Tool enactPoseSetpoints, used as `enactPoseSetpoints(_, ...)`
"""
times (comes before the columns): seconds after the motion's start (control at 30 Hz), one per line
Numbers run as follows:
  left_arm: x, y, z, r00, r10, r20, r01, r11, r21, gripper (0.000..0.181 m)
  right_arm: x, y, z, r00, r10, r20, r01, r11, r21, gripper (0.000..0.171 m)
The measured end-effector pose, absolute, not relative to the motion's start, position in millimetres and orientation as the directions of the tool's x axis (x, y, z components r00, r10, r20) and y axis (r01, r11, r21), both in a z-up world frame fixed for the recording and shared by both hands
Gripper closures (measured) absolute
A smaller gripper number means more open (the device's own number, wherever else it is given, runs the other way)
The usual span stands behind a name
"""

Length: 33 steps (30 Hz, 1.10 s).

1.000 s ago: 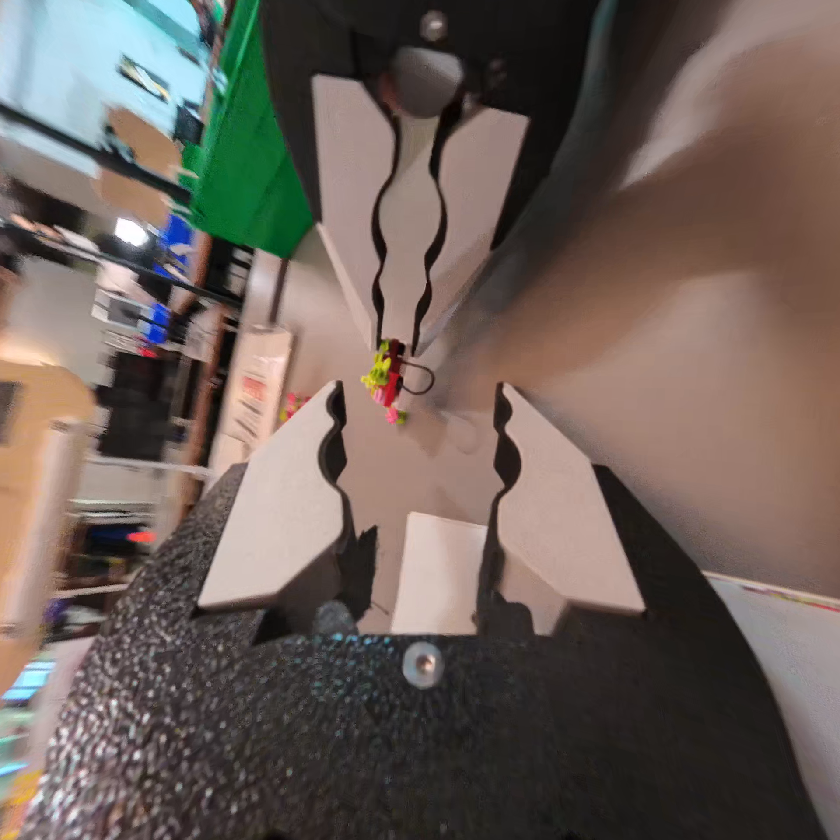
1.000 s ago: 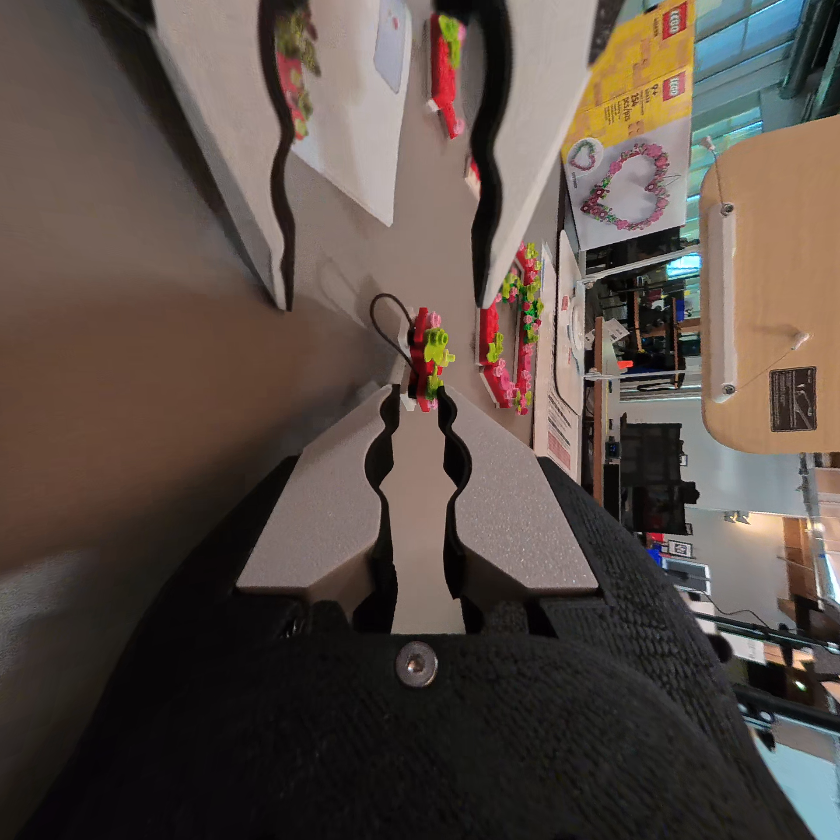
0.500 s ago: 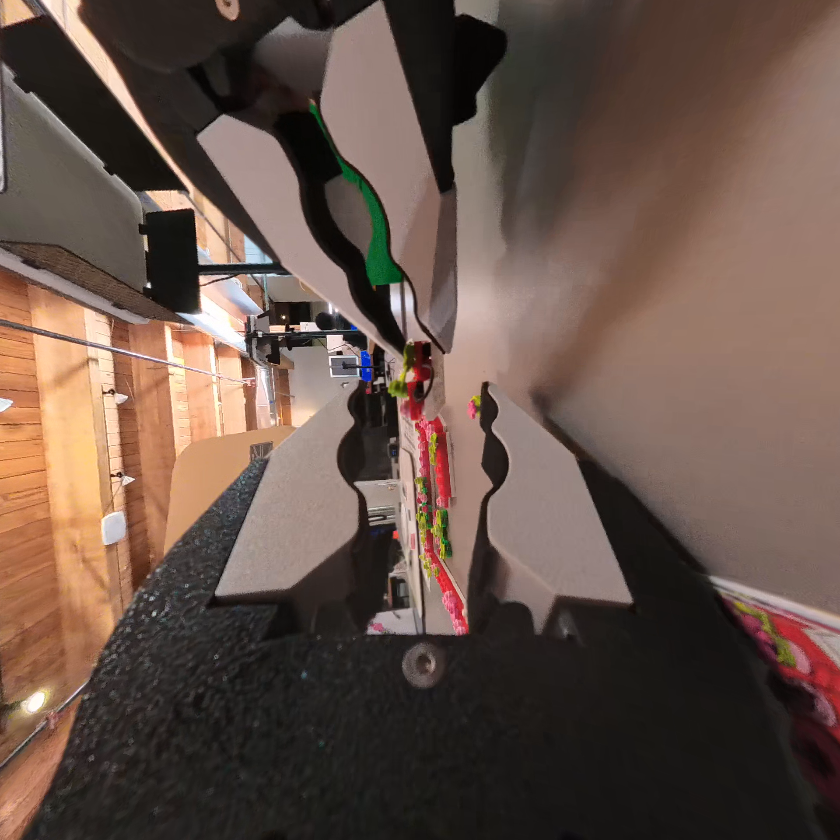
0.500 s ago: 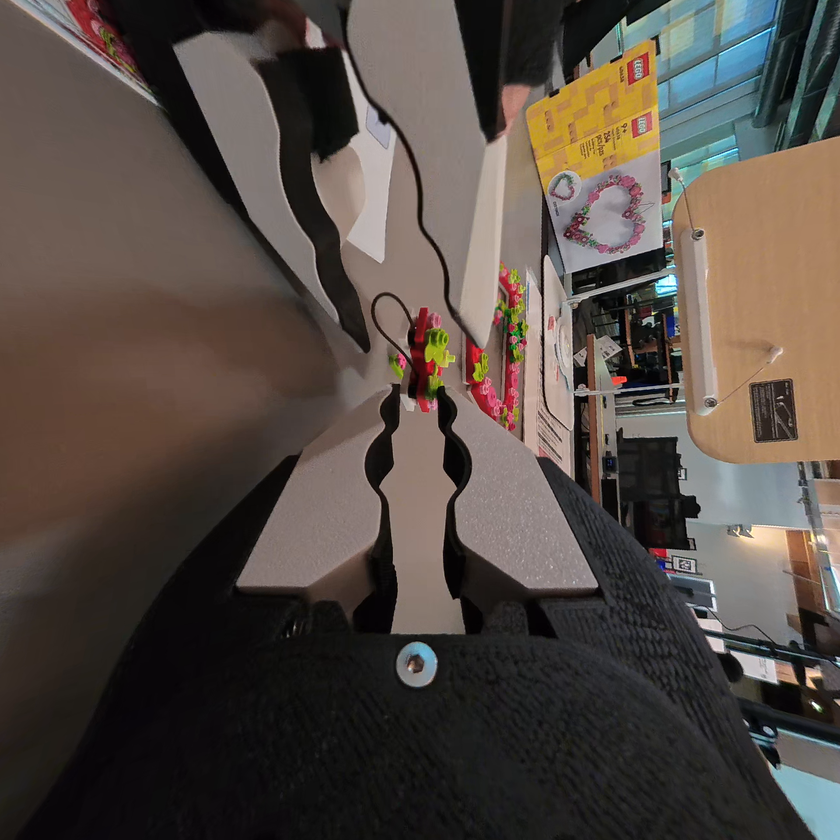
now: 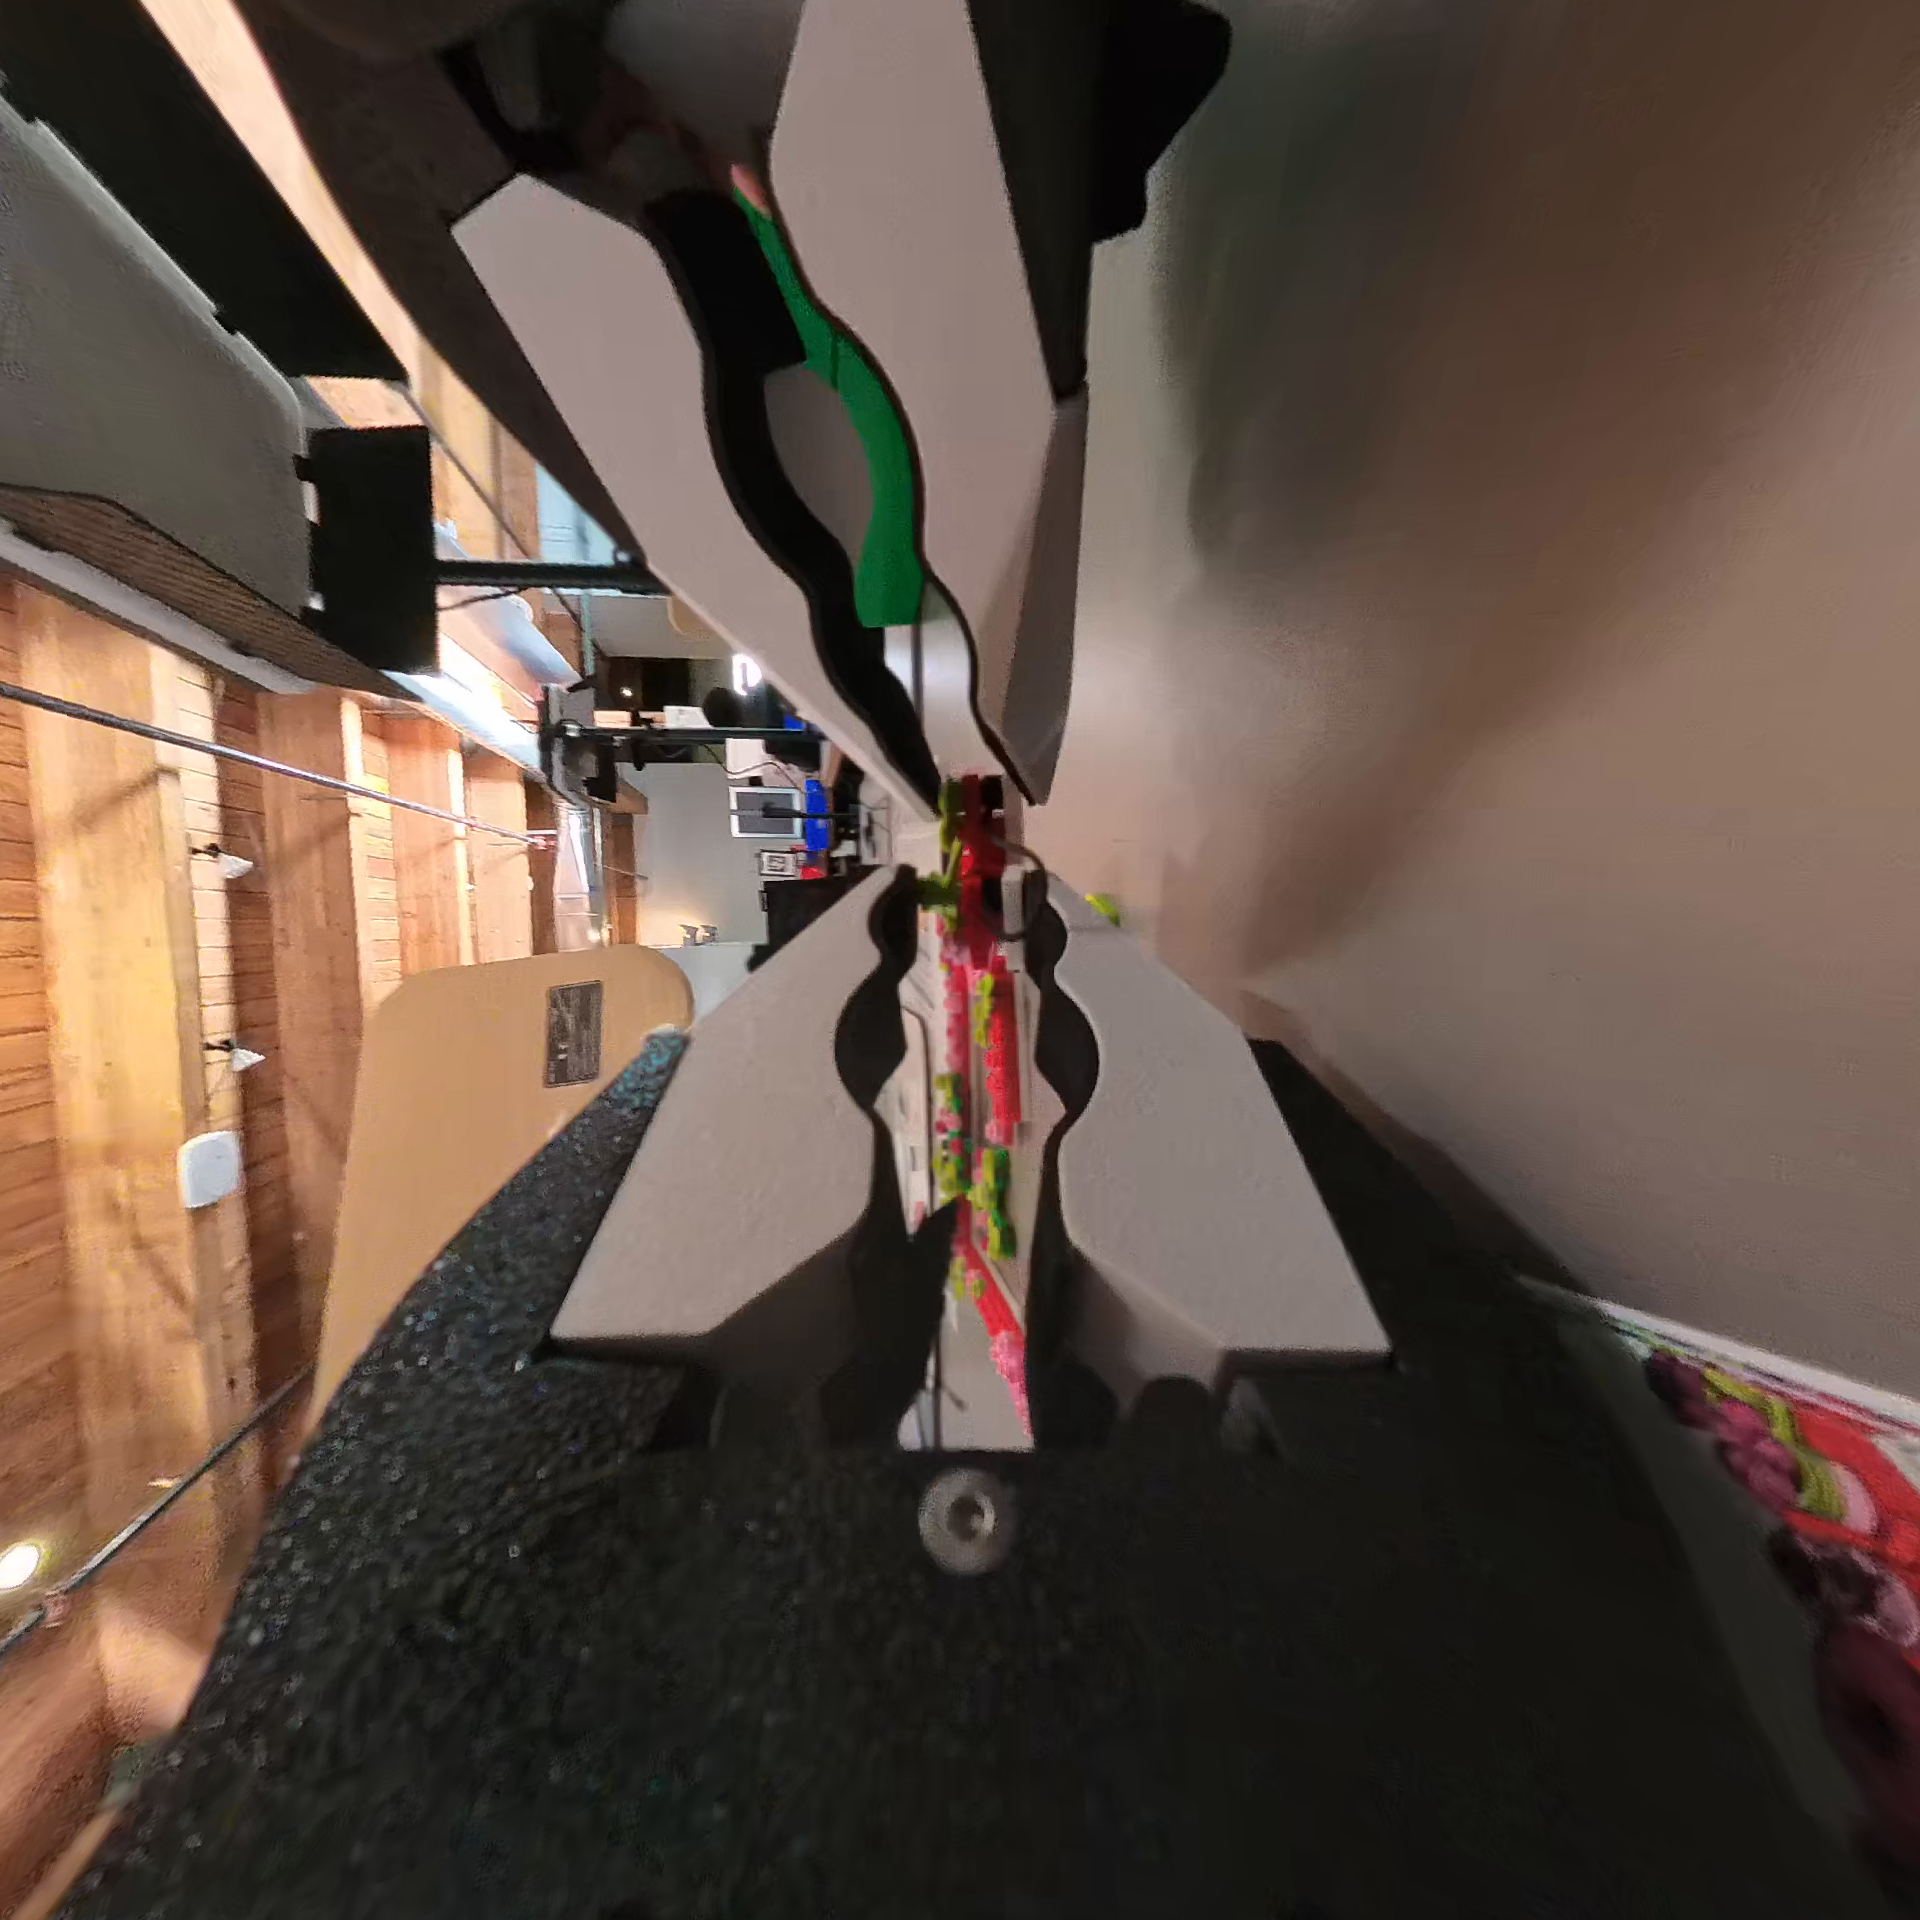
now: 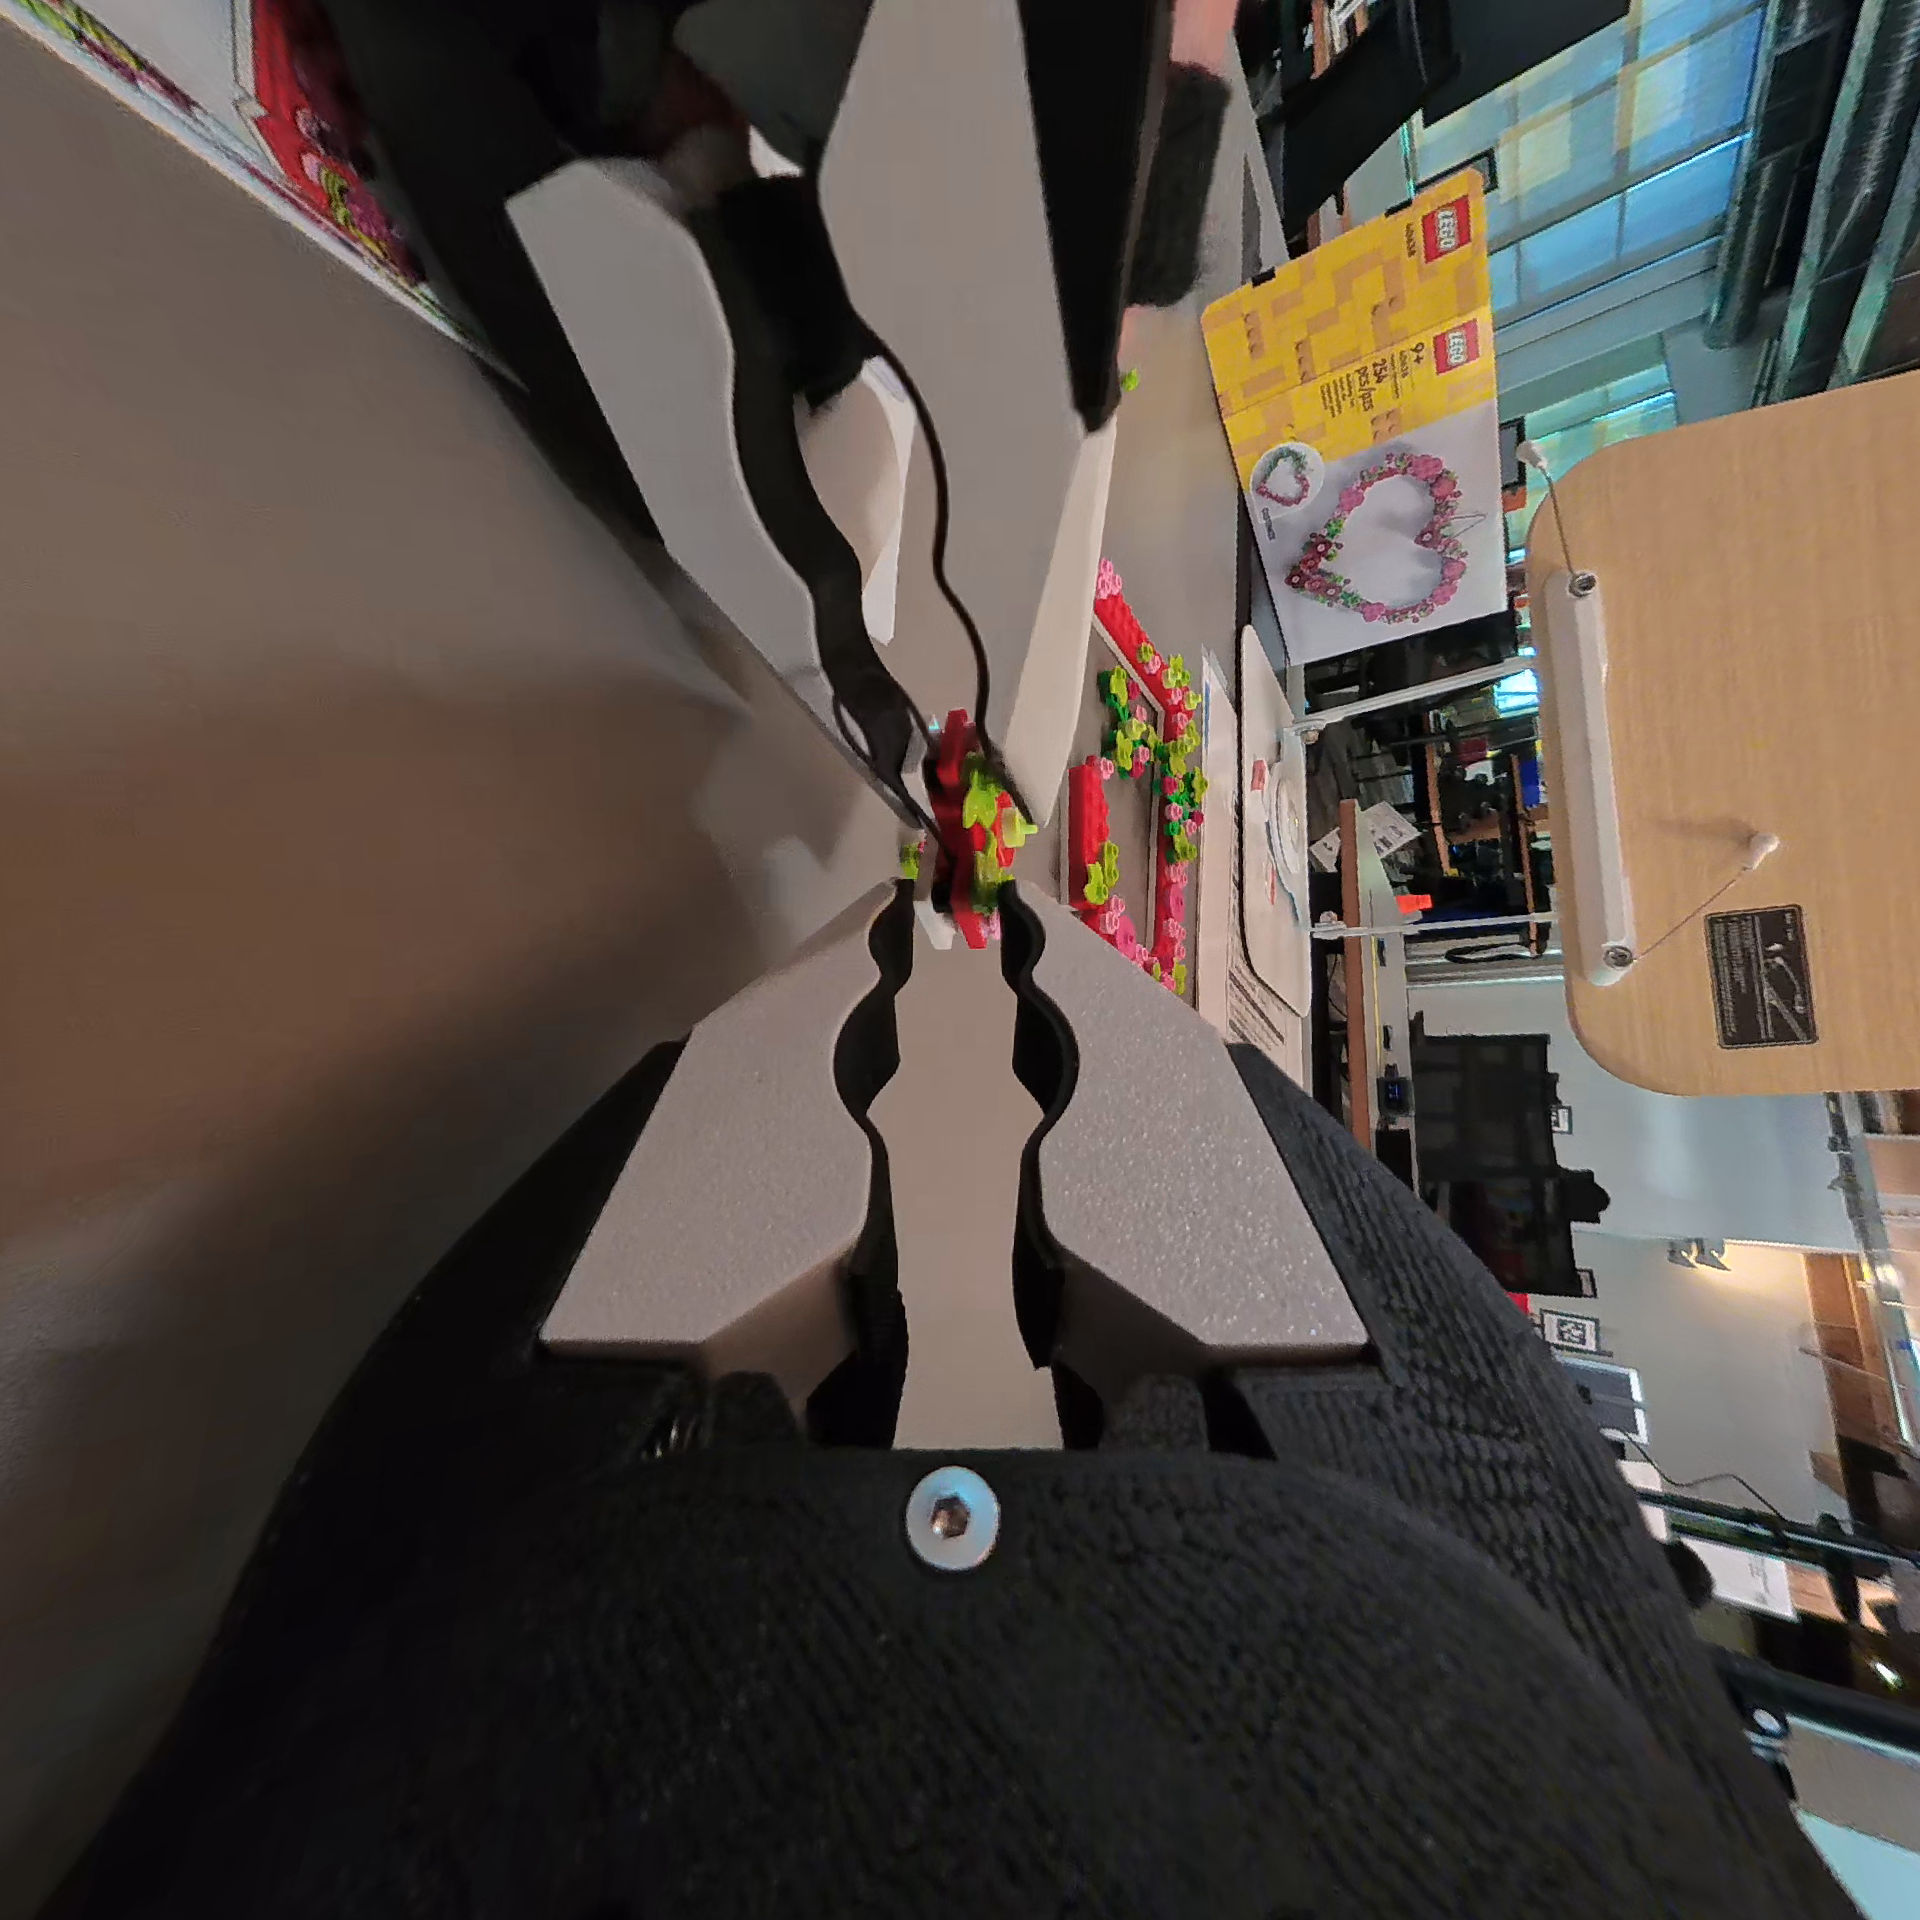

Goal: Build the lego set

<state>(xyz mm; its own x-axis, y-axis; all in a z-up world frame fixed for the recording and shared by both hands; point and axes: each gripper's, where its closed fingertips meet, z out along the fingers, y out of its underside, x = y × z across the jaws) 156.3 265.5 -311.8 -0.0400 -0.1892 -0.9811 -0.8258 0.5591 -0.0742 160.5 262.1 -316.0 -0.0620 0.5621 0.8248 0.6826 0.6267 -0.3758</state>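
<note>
**Piece gripped from both ends above table**

Jaws of the right gripper [image 6: 951, 902] stand nearly closed, with a narrow gap left between them; the fingertips clamp the near end of a small red piece [image 6: 961, 831] carrying lime-green studs. The left gripper [image 6: 961, 764] enters from the top of the right wrist view, and its tips meet the far end of the same piece.

In the left wrist view, the left gripper [image 5: 971, 899] has its jaws set a small way apart, tips closing on the piece [image 5: 971, 852]. The right gripper [image 5: 982, 790] reaches in from above onto the opposite end. A thin black loop [image 5: 1023, 894] hangs off the piece. Whether the left tips press firmly or merely touch cannot be told.

The piece is held clear of the grey table [image 6: 364, 727]. Beside it on the table lies the red frame [image 6: 1138, 790], dotted with green and pink flowers. Beyond the frame lies a white sheet [image 6: 1273, 810]. The yellow-and-white box [image 6: 1371, 436] stands farther back. A booklet [image 5: 1808, 1455] lies at the table's edge in the left wrist view.
</note>
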Motion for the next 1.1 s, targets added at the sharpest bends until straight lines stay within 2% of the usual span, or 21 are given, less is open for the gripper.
enactPoseSetpoints(0.2,155.5,264.5,-312.9,-0.008,-0.252,-0.968,-0.829,0.543,-0.134,0.164,160.3,260.7,-317.2,-0.067,0.565,0.823,0.680,0.629,-0.377,0.156)
enactPoseSetpoints(0.5,155.3,265.5,-312.5,0.010,-0.251,-0.968,-0.830,0.538,-0.148,0.164,160.3,261.0,-316.5,-0.055,0.566,0.822,0.678,0.626,-0.386,0.156)
enactPoseSetpoints(0.6,154.6,265.7,-310.3,0.074,-0.319,-0.945,-0.818,0.522,-0.241,0.164,159.8,260.5,-311.9,-0.033,0.571,0.820,0.660,0.629,-0.411,0.156)
enactPoseSetpoints(0.7,155.4,264.5,-305.9,0.174,-0.435,-0.883,-0.774,0.494,-0.396,0.163,160.0,261.6,-306.7,-0.008,0.574,0.819,0.641,0.632,-0.436,0.141)
enactPoseSetpoints(0.8,156.1,262.9,-303.7,0.234,-0.526,-0.818,-0.727,0.465,-0.506,0.163,160.0,260.6,-309.7,-0.024,0.573,0.819,0.637,0.640,-0.429,0.141)
enactPoseSetpoints(1.1,158.3,260.2,-304.9,0.270,-0.600,-0.753,-0.681,0.434,-0.590,0.163,161.4,261.1,-305.0,-0.029,0.507,0.862,0.631,0.678,-0.378,0.154)
